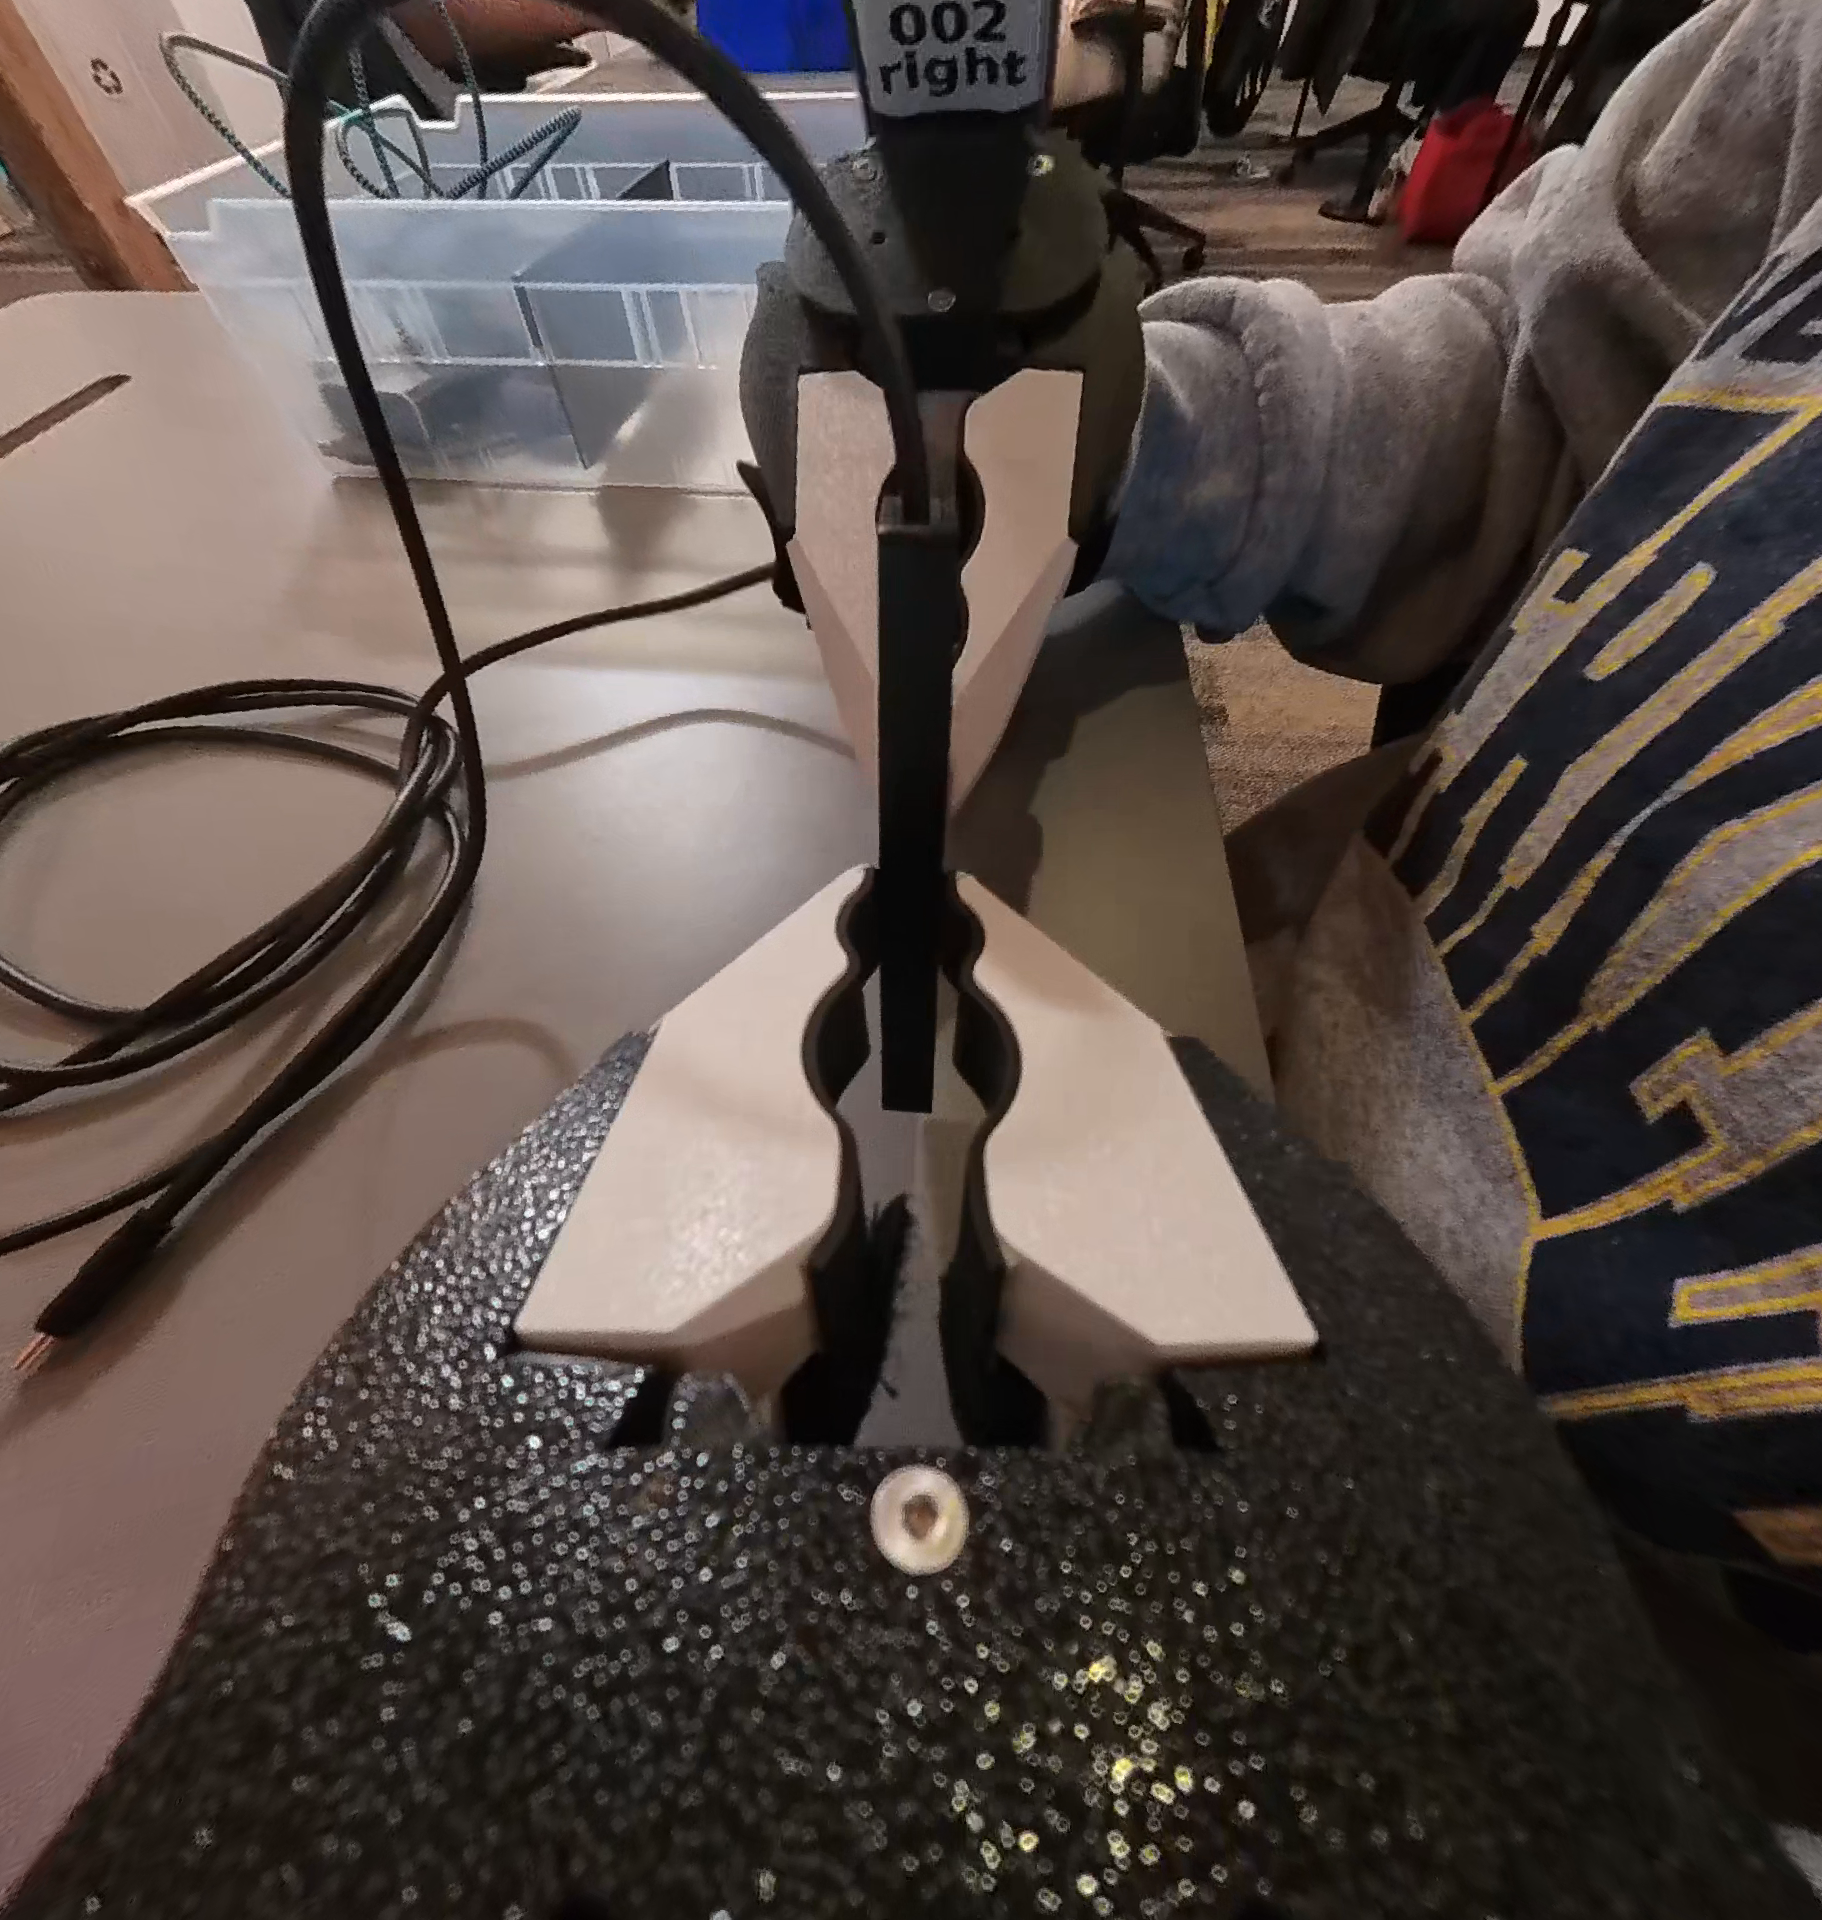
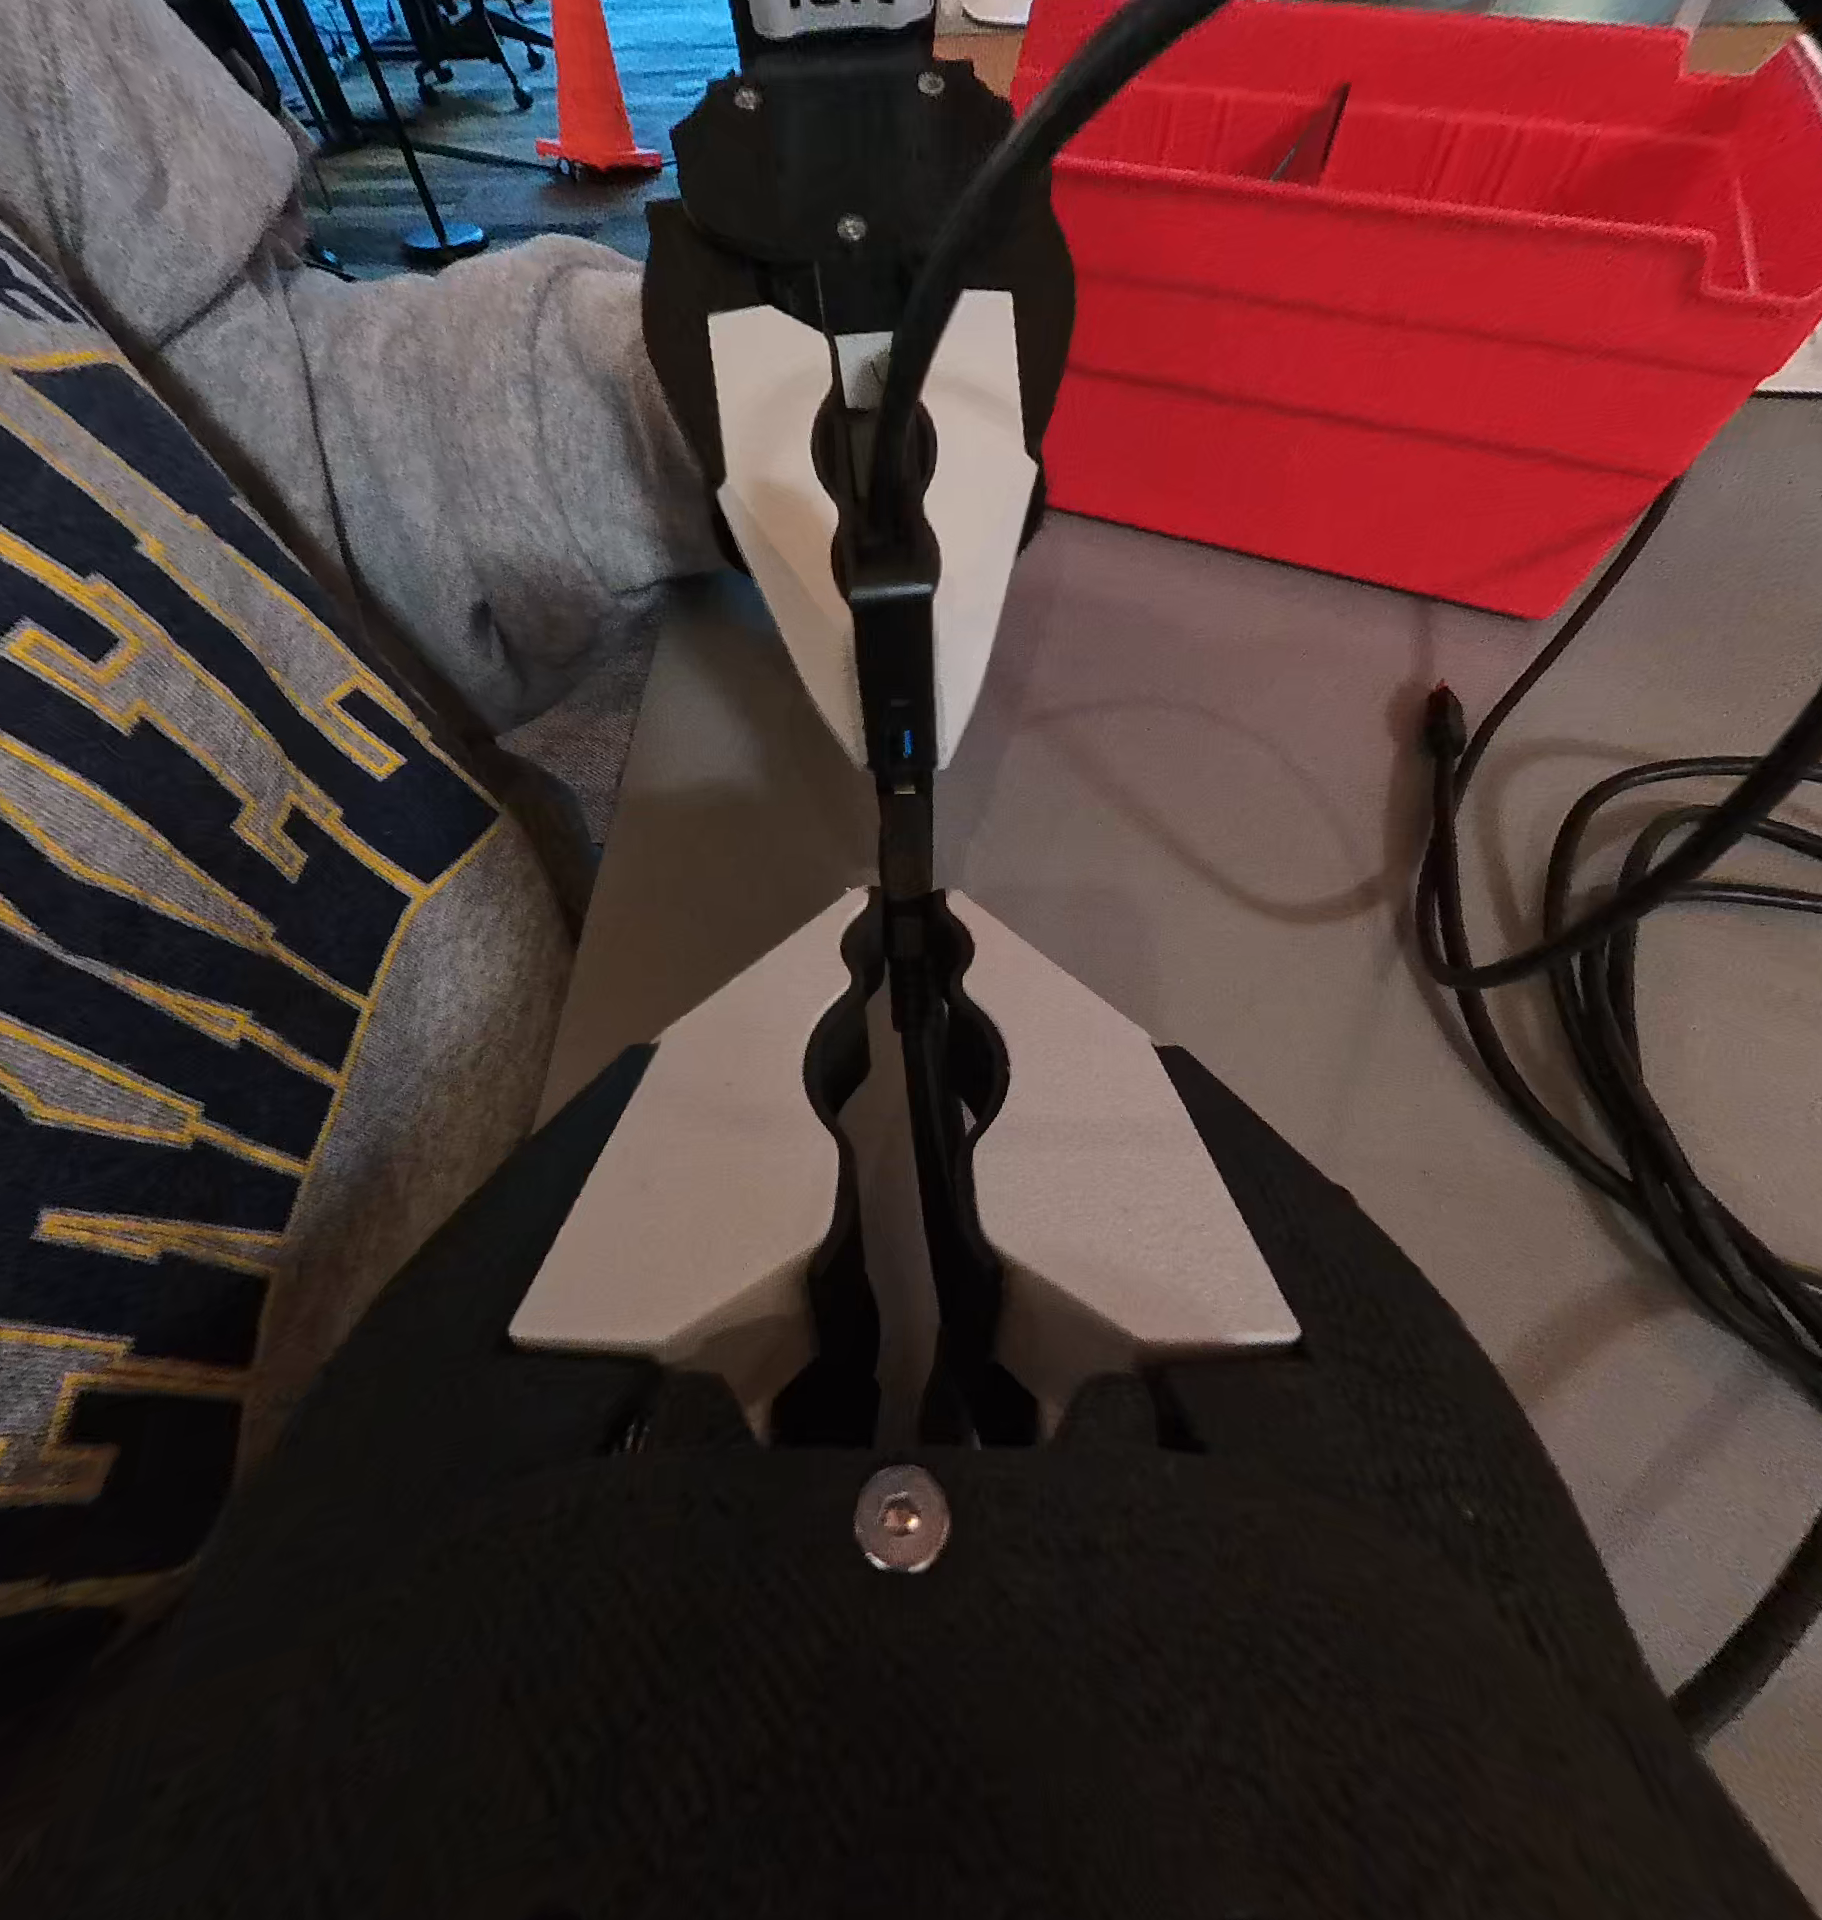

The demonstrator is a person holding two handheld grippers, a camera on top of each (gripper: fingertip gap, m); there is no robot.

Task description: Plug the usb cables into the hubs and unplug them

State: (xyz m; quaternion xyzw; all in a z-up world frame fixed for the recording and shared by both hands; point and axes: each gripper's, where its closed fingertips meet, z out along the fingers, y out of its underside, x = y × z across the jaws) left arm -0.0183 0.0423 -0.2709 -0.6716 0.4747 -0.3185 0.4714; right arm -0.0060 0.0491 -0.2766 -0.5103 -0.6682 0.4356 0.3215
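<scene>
As the two grippers face each other tip to tip above the desk, the left gripper has its fingers closed on one end of a slim black hub, while the right gripper pinches the black usb cable at the hub's other end. Loose cable coils lie on the desk, with a clear bin and a red bin at its ends.
</scene>
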